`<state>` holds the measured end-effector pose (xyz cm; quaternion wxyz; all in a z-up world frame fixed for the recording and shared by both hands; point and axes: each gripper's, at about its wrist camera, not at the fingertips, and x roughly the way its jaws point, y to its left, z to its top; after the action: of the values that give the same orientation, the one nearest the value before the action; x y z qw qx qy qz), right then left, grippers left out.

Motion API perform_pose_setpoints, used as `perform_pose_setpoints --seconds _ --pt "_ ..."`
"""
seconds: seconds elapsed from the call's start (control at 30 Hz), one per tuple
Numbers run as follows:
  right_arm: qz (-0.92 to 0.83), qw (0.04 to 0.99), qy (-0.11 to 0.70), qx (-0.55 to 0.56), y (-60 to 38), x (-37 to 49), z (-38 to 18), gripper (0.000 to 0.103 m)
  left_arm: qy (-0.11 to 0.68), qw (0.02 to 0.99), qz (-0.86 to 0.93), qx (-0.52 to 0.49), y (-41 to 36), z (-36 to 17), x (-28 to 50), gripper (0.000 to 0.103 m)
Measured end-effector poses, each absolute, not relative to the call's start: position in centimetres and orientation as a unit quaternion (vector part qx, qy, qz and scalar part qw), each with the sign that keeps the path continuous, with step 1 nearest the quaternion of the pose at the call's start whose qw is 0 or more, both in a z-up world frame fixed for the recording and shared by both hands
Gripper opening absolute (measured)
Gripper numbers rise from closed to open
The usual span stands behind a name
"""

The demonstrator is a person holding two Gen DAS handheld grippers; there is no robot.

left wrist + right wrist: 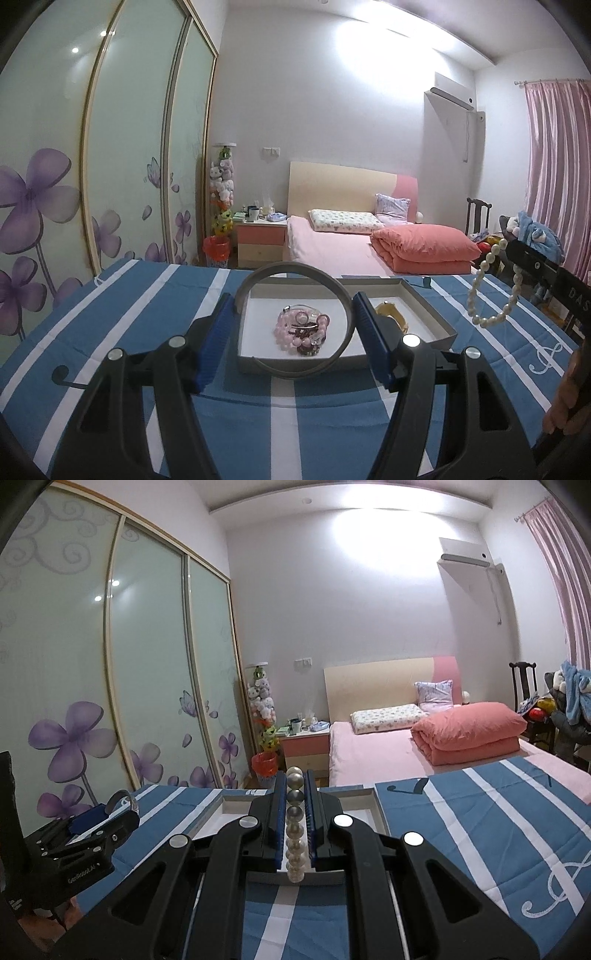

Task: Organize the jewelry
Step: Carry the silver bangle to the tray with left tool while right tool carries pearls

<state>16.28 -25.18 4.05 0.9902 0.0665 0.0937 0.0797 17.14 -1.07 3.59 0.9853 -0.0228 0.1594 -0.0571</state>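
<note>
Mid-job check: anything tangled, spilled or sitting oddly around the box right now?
Nothing spilled or damaged. The beaded bracelets lie heaped together in the box, which may tangle. An amber piece lies beside them. The left gripper holds a bangle upright; the right gripper holds the pearl strand, its loop hanging free.

Both cams ride the grippers, low over the striped cloth (pixel 147 302), facing the bed (pixel 369 753). Left cam sits left of right cam; each catches the other gripper at frame edge. Shared: shallow box (pixel 436 317), wardrobe (pixel 147 646), bed.
</note>
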Motion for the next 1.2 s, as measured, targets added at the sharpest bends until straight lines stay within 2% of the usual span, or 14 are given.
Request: perform_pose_setpoints --seconds 0.8,1.2 --pt "0.065 0.994 0.073 0.046 -24.2 16.7 4.7 0.010 0.144 0.988 -0.051 -0.012 -1.6 4.8 17.6 0.064" --pt "0.075 0.991 0.099 0.052 -24.2 20.7 3.5 0.010 0.170 0.983 -0.066 -0.015 -2.2 3.8 21.7 0.064"
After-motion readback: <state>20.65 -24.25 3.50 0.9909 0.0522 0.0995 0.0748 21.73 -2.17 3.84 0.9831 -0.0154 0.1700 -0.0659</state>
